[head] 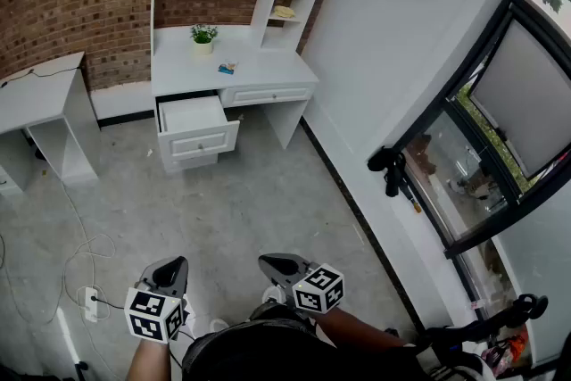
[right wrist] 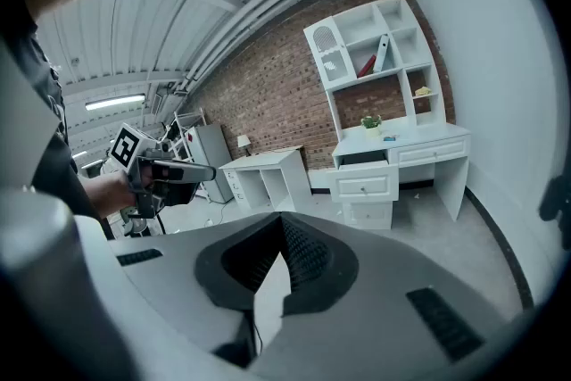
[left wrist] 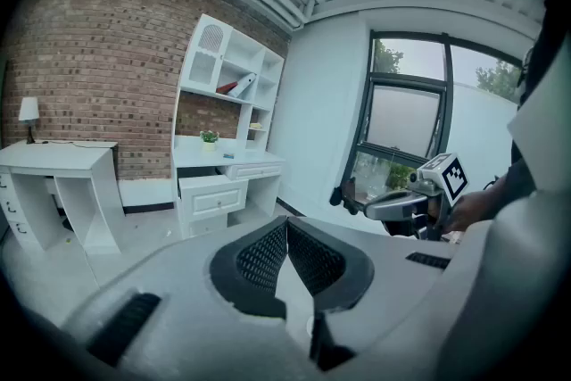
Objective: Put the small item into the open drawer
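Head view, small item (head: 227, 67) on the white desk (head: 272, 67) above the open drawer (head: 189, 114), well apart from left gripper (head: 180, 262) and right gripper (head: 264, 260), left gripper view, jaws together, empty, right gripper view, jaws together, empty, desk far ahead.

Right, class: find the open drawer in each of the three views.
Head view: the open drawer sits upper left of centre.
Left gripper view: left of centre, mid-height.
Right gripper view: right of centre, mid-height.
Shared landmark: the potted plant on the desk above it.
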